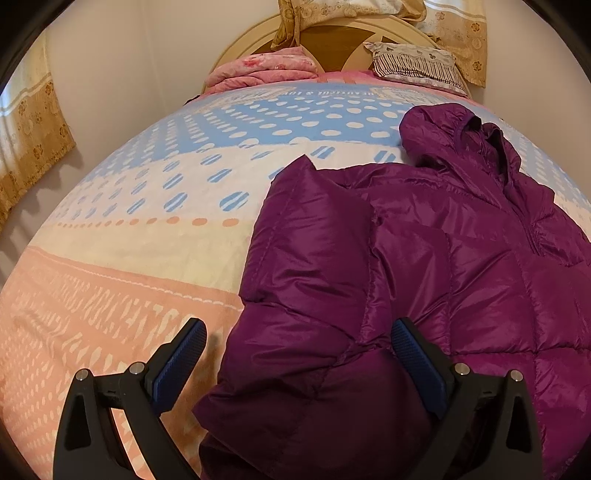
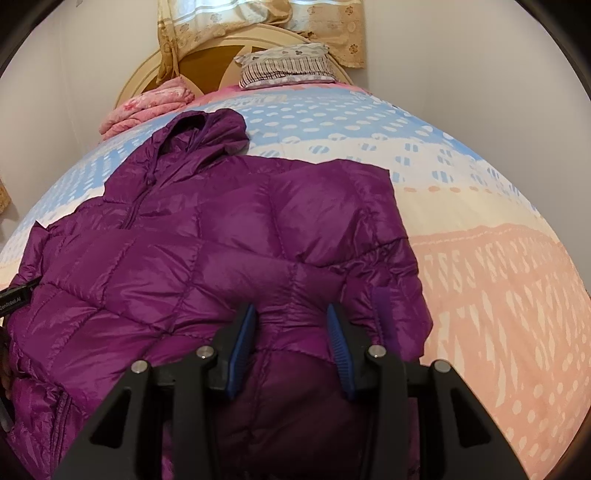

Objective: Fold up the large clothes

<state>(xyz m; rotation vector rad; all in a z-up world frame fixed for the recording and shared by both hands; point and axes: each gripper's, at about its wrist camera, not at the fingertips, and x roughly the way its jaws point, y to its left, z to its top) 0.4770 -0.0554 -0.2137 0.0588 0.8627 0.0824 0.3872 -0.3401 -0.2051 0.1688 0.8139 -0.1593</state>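
Jacket [image 1: 424,258] hem between spread left tongs [image 1: 299,339].

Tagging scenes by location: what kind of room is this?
Almost certainly a home bedroom. A bed under a dotted blue-and-peach cover, a rounded headboard with a striped pillow against it, and floral curtains. The purple puffer jacket is spread on the bed.

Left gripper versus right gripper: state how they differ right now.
The left gripper stands wide open; the right gripper is much narrower, though still open. The left gripper straddles the purple jacket's edge, one finger over the bedspread; the right gripper sits wholly over the jacket, a puff of fabric between its fingers. Both have black frames with blue pads and point at the hem.
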